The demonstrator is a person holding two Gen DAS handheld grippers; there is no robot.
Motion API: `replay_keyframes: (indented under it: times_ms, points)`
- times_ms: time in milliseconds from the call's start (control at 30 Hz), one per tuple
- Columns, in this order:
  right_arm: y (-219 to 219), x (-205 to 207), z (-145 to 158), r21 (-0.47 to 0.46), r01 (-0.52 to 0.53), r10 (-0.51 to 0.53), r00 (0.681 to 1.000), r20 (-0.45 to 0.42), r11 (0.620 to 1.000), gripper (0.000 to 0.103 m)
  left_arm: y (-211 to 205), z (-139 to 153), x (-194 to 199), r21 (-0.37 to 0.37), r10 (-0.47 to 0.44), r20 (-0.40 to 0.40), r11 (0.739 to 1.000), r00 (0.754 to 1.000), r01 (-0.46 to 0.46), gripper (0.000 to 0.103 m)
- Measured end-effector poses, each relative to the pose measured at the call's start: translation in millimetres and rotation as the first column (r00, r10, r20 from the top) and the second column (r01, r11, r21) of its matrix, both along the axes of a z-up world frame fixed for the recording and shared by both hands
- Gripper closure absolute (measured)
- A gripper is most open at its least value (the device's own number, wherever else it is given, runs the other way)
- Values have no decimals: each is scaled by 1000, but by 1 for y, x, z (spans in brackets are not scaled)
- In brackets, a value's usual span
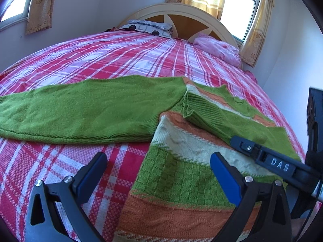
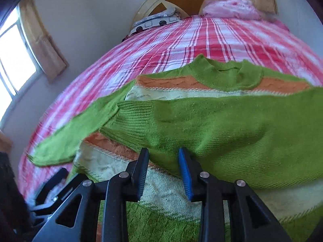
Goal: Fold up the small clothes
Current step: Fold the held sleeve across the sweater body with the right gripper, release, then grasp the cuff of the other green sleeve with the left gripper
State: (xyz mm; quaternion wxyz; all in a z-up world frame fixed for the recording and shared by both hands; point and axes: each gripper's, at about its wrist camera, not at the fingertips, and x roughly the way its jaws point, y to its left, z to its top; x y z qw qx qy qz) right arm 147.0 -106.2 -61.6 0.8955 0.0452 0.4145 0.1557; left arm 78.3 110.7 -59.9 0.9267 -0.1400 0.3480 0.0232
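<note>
A knitted sweater in green, orange and cream bands lies flat on the red plaid bed. Its left sleeve stretches out to the left over the sheet. The right sleeve is folded across the chest, below the green collar. My left gripper stands wide open just above the sweater's lower left edge, with nothing gripped. My right gripper has its jaws partly apart at the folded sleeve's near edge; the pads do not press on the knit. One of its fingers reaches in from the right.
A patterned pillow and a pink bundle of bedding lie at the curved headboard. Curtained windows are behind. A dark object stands at the bed's right edge. Plaid sheet lies bare beyond the sweater.
</note>
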Motion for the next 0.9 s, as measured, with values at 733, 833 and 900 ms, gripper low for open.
replay_keyframes:
  times_ms: [733, 833, 900]
  points:
    - [-15, -13, 5, 73, 51, -55, 997, 47, 996, 46, 244, 29, -97, -144, 573, -14, 810, 819, -569, 0]
    - [-14, -13, 4, 64, 60, -63, 997, 44, 996, 46, 267, 16, -89, -150, 599, -53, 786, 799, -600, 10]
    - [-15, -13, 4, 67, 59, -62, 997, 44, 996, 46, 277, 5, -76, -184, 582, -102, 786, 807, -591, 20]
